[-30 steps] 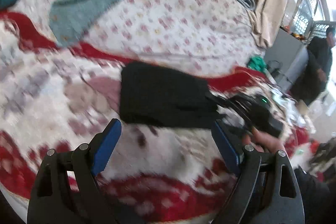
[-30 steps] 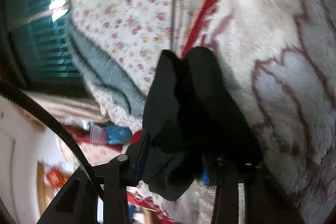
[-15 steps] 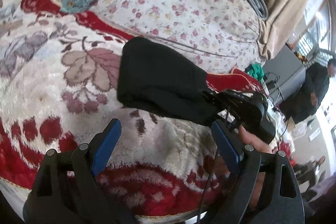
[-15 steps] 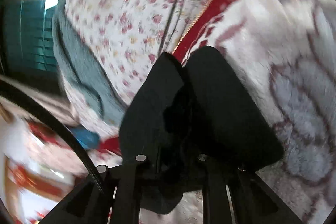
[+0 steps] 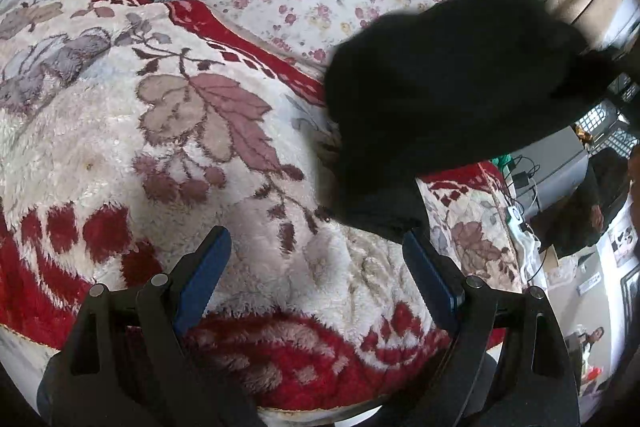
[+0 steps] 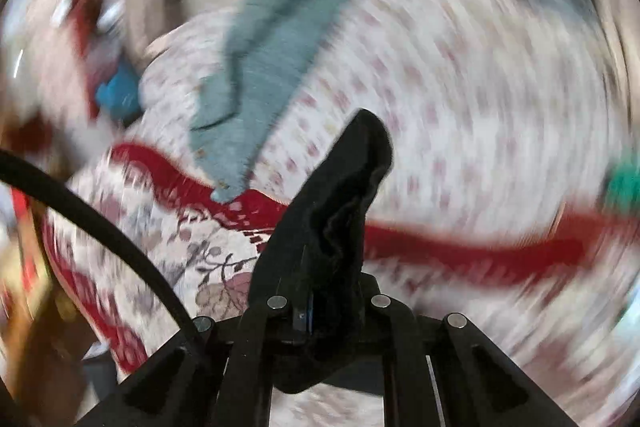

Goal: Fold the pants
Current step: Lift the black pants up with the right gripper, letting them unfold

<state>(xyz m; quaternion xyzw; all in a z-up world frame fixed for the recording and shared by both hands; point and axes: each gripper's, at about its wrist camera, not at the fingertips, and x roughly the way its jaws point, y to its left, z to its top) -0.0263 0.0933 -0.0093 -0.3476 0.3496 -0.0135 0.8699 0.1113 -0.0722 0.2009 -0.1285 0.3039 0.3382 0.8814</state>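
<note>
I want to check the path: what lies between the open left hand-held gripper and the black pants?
In the left wrist view, only bare floral blanket lies between the left hand-held gripper and the black pants.

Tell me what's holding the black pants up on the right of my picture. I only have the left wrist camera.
Observer: The right gripper. Its jaws are closing, with the black pants bunched between them.
Operator: Is all the fabric in front of the jaws?
Observer: No. Most of it stands ahead of the fingers as a narrow bundle, but a short end hangs below them, on the camera side.
Operator: Anything else close to that gripper?
Observer: A black cable arcs across the left of that view, apart from the pants.
</note>
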